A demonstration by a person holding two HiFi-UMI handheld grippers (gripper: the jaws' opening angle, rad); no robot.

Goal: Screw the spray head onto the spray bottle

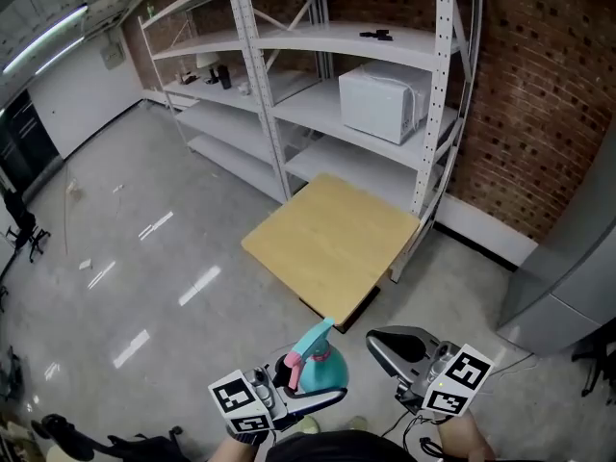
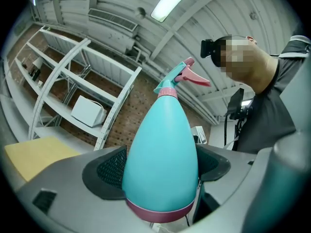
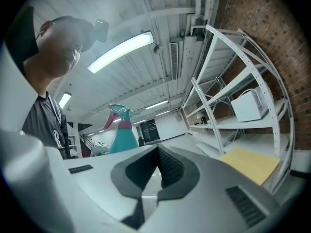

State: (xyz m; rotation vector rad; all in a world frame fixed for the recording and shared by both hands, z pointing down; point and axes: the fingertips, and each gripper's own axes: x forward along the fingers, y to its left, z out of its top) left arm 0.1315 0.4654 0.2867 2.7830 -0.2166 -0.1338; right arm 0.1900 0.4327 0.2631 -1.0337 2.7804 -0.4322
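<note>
Left gripper (image 2: pixel 161 165): pads pinch teal spray bottle (image 2: pixel 160 144) low on body, spray head (image 2: pixel 183 76) on top. Only head view shows wooden table (image 1: pixel 332 243) ahead, apart from both grippers. Right gripper (image 3: pixel 158 168): jaws pressed together, nothing between.

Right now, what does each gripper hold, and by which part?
The left gripper clamps the teal spray bottle around its wide lower body. The right gripper is shut, holding nothing.

The left gripper (image 1: pixel 310 395) is held low before the body, pointing level, its fingers (image 2: pixel 111 171) clamped on the lower body of the spray bottle (image 1: pixel 319 366). Beside it, the right gripper (image 1: pixel 383 343) points level, fingers (image 3: pixel 172 169) pressed together, empty.
</note>
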